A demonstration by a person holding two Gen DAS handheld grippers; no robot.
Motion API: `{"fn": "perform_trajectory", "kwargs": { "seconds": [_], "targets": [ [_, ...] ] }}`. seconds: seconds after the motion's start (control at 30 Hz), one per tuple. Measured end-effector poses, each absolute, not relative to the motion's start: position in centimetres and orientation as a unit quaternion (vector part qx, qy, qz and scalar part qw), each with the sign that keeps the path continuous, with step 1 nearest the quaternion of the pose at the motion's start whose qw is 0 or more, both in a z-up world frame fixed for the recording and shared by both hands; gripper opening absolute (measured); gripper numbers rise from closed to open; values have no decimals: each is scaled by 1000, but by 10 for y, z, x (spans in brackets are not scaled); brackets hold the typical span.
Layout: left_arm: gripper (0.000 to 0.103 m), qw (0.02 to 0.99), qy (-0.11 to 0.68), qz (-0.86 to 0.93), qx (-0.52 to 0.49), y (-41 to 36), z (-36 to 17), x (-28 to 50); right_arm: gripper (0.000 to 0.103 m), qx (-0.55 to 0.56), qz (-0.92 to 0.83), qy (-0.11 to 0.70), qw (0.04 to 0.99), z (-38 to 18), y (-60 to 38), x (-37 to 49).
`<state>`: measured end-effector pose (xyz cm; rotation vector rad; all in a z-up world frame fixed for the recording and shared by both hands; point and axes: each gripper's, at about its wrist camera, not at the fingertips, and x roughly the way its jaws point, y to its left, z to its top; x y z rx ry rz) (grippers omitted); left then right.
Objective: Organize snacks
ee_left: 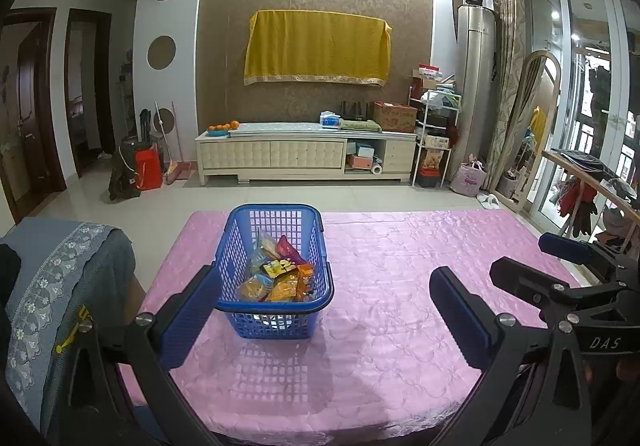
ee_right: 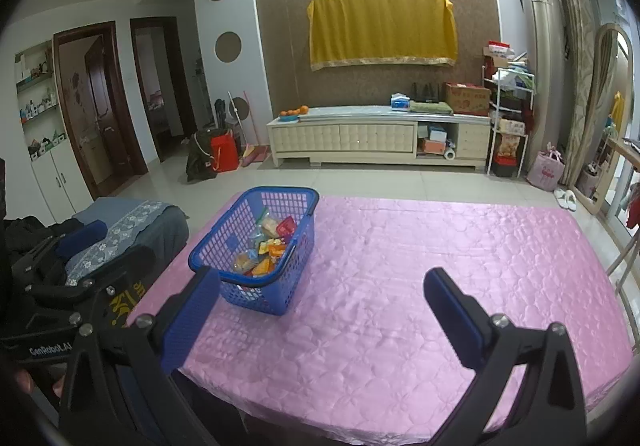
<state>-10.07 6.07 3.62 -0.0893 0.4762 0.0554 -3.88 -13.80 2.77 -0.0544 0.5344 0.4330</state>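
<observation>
Above the pink table [ee_left: 400, 266], both hand-held grippers [ee_left: 320, 310] [ee_right: 320, 310] level, wide, empty, near snack basket [ee_left: 276, 266].

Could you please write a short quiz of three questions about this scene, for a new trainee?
1. True or false: the snack packets lie loose on the pink tablecloth.
2. Which gripper has the blue basket nearer to the middle of its view?
A. the left gripper
B. the right gripper
3. Fill in: both grippers are ____ and hold nothing.

Key:
1. False: they are inside the basket.
2. A: in the right wrist view the basket stands off to the left.
3. open
</observation>
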Motion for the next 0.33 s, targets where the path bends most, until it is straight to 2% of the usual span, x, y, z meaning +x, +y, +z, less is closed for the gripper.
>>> {"fn": "perform_trajectory", "kwargs": {
  "seconds": [0.33],
  "targets": [
    [103, 970, 236, 24, -47, 62, 37, -102, 103, -26, 215, 263, 940, 28, -139, -40]
  ]
}}
